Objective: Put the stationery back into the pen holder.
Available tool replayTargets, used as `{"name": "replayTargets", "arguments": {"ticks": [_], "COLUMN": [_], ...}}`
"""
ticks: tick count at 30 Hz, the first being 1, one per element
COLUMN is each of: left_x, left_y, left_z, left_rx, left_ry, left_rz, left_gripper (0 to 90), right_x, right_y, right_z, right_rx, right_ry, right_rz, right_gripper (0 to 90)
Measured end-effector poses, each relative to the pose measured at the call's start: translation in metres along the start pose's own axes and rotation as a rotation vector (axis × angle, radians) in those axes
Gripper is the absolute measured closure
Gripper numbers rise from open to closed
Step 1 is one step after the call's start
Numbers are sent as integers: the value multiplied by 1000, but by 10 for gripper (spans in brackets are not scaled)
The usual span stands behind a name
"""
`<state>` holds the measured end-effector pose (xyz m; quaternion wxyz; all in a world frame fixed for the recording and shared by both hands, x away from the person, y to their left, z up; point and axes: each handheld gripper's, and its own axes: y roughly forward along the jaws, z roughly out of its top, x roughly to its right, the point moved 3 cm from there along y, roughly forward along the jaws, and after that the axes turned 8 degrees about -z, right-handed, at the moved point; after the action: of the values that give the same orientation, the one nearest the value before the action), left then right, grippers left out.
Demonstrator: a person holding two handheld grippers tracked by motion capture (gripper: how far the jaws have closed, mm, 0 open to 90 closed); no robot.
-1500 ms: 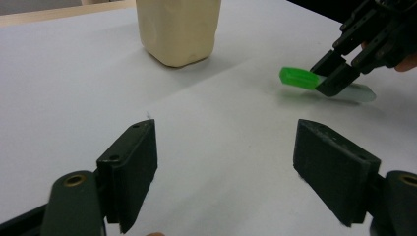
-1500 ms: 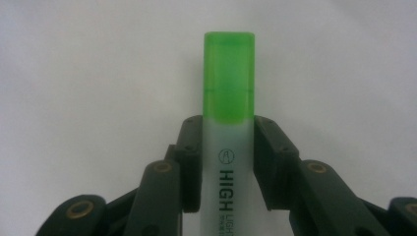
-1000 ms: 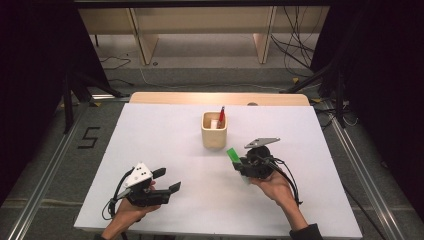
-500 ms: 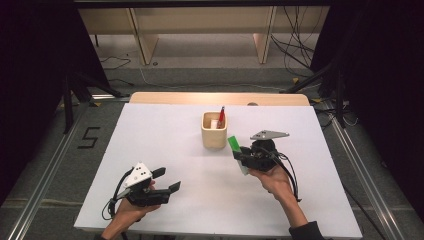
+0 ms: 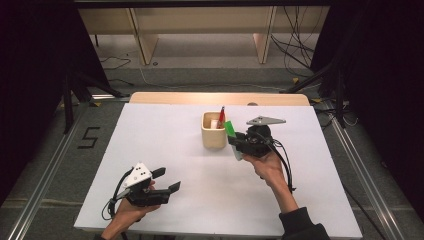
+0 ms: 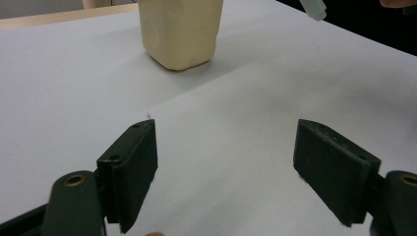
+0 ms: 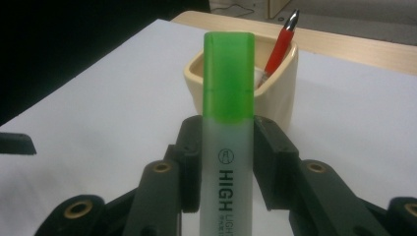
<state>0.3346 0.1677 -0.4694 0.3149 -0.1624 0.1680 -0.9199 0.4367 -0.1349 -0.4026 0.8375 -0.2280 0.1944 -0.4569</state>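
Observation:
A green-capped highlighter (image 7: 227, 123) with a frosted white body stands between the jaws of my right gripper (image 7: 227, 162), which is shut on it. In the high view the highlighter (image 5: 231, 131) is lifted off the table, its cap pointing at the cream pen cup (image 5: 214, 131) just to the left of my right gripper (image 5: 241, 144). The cup (image 7: 248, 86) holds a red pen (image 7: 281, 43). My left gripper (image 5: 166, 180) rests near the front left of the table, open with nothing between its jaws (image 6: 226, 172). The cup (image 6: 179, 29) shows ahead of it.
The white table top (image 5: 175, 145) has a wooden strip (image 5: 220, 98) along its far edge. Cables trail from both grippers. Beyond the table lie floor rails, shelving legs and cables.
My right gripper has carried the highlighter up and away from me, closer to the cup's right side. The left gripper has stayed where it was.

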Motion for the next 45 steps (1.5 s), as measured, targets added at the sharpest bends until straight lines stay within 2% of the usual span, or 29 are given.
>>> {"name": "replayTargets", "arguments": {"ticks": [11,16,27,35,45], "left_x": [-2,-1,-1,-2,-1], "left_y": [-2,-2,-2,-3,-3], "left_z": [1,1,1,2,2], "left_rx": [12,11,12,14,14], "left_ry": [-8,-7,-8,-4,-4], "left_rz": [2,0,-1,1,-1], "left_gripper": [243,243,243,243,243], "right_x": [-4,-7,-9,-9,-11], "right_y": [10,14,28,41,60], "right_z": [26,40,66,75,81], "right_rx": [35,56,71,67,54], "right_ry": [-2,1,-2,-24,-18], "right_rz": [-14,4,-25,-57,-74], "right_gripper": [671,671,671,671,671]}}
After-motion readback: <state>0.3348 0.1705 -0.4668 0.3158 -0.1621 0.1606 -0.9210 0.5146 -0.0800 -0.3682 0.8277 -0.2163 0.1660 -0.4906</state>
